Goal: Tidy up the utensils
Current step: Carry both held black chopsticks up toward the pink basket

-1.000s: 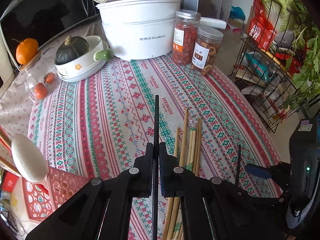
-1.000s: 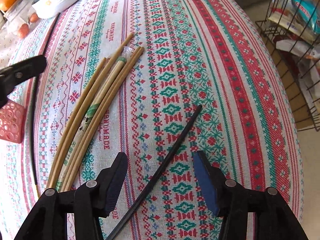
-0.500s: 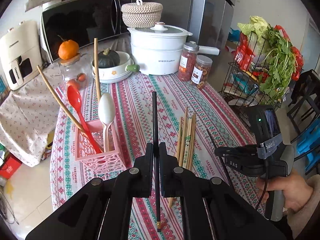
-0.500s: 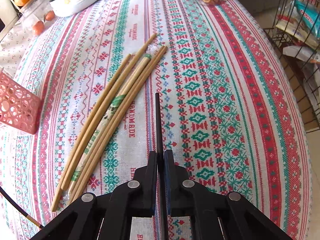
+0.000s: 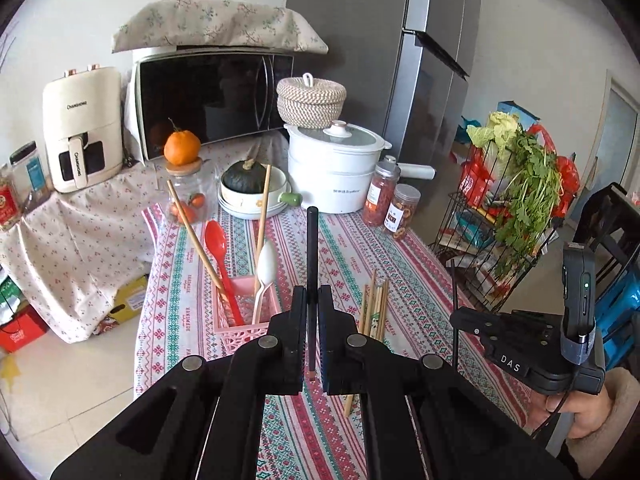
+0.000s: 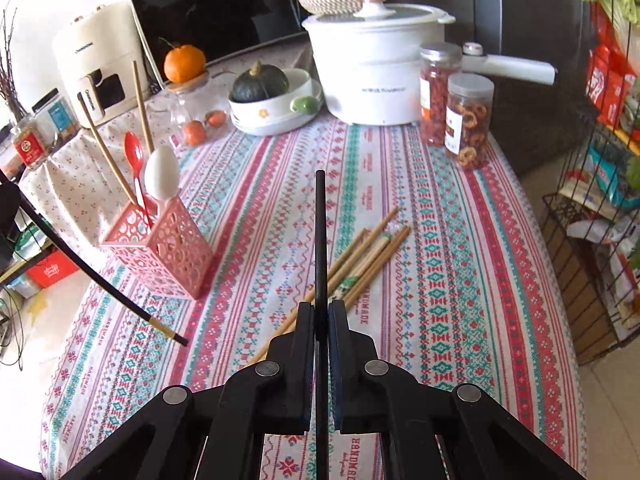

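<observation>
The left gripper (image 5: 312, 312) is clamped on a black chopstick (image 5: 311, 248), tilted downward over the table. The right gripper (image 6: 321, 320) pinches another chopstick (image 6: 320, 232), its handle gripped by a hand (image 5: 576, 412).

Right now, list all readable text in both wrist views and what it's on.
"CHANGHONG": white air fryer, on its body and handle.
"DAS": right gripper body.
"HANDMADE": striped tablecloth, repeated.
"Royalstar": white pot, faint.
Jar labels, red tin, rack packets: too small or blurred.
</observation>
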A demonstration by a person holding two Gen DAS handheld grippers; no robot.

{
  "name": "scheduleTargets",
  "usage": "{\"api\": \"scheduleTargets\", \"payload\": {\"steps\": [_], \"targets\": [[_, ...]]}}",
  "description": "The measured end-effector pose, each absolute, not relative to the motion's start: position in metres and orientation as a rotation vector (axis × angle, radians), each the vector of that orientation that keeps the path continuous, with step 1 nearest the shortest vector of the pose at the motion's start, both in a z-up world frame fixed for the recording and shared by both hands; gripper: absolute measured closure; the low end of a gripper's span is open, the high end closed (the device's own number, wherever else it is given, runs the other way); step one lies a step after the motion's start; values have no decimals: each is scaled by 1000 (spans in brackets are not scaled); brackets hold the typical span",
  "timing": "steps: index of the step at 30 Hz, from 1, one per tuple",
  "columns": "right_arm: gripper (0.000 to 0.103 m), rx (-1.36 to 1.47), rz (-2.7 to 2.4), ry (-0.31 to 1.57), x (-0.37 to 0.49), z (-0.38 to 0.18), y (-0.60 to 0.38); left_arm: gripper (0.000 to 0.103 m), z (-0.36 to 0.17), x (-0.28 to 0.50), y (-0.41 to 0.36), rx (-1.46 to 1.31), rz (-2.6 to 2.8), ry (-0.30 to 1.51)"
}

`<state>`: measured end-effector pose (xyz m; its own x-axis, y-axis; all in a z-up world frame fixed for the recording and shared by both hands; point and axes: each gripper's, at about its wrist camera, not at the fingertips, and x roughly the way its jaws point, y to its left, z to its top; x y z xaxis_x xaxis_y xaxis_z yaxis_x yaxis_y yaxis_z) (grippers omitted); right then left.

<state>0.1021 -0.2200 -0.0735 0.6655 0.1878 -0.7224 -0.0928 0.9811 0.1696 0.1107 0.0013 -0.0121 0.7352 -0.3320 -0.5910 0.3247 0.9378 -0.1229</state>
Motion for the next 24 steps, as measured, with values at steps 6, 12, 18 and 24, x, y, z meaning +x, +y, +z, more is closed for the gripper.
{"api": "scheduleTargets", "payload": {"steps": [6, 12, 18, 24], "targets": [[98, 148, 166, 697, 90, -42, -216, 98, 22, 98, 17, -66, -339, 502], [98, 185, 193, 614, 89, -16, -214, 98, 47, 95, 35, -97, -262, 365], [98, 190, 212, 603, 93, -11, -211, 98, 39, 123, 47, -85, -175, 381], [98, 170, 233, 624, 96, -11, -204, 98, 7, 163, 50, -70, -133, 493]]}}
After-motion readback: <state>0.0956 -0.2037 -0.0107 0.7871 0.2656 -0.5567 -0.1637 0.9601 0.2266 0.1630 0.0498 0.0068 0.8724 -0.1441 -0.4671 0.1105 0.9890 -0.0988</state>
